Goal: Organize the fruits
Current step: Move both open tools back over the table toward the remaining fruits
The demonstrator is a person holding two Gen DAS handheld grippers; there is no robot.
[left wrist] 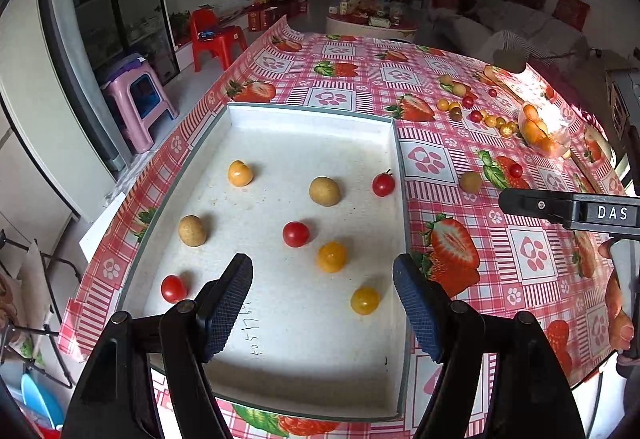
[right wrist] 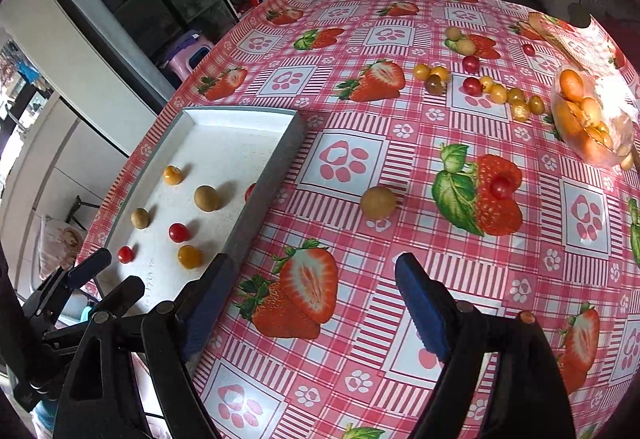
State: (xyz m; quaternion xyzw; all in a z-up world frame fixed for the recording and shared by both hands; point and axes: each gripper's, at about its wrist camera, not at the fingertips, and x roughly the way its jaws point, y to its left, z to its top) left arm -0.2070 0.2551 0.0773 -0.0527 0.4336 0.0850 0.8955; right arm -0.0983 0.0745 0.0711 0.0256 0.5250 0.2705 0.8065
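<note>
Your left gripper (left wrist: 322, 309) hangs over the near end of the white tray (left wrist: 312, 115), its fingers (left wrist: 228, 309) spread wide with nothing between them. Just ahead of the gap lie a yellow tomato (left wrist: 365, 300) near the right finger and an orange-yellow one (left wrist: 331, 256) beyond it; a red tomato (left wrist: 296, 234) sits farther ahead, and another red one (left wrist: 173, 288) lies just outside the left finger. Two tan longans (left wrist: 324, 191) (left wrist: 192, 230), a yellow fruit (left wrist: 240, 173) and a third red tomato (left wrist: 383, 184) rest toward the tray's far end. Your right gripper (right wrist: 312, 297) is over the strawberry-print counter (right wrist: 460, 279), to the right of the tray, fingers (right wrist: 422, 313) apart and empty. Ahead of the right finger lies a loose longan (right wrist: 378, 202), and to its right a red tomato (right wrist: 501, 186). Well beyond them sits a scatter of small fruits (right wrist: 498, 93) and a clear bag of orange fruit (right wrist: 588, 119).
</note>
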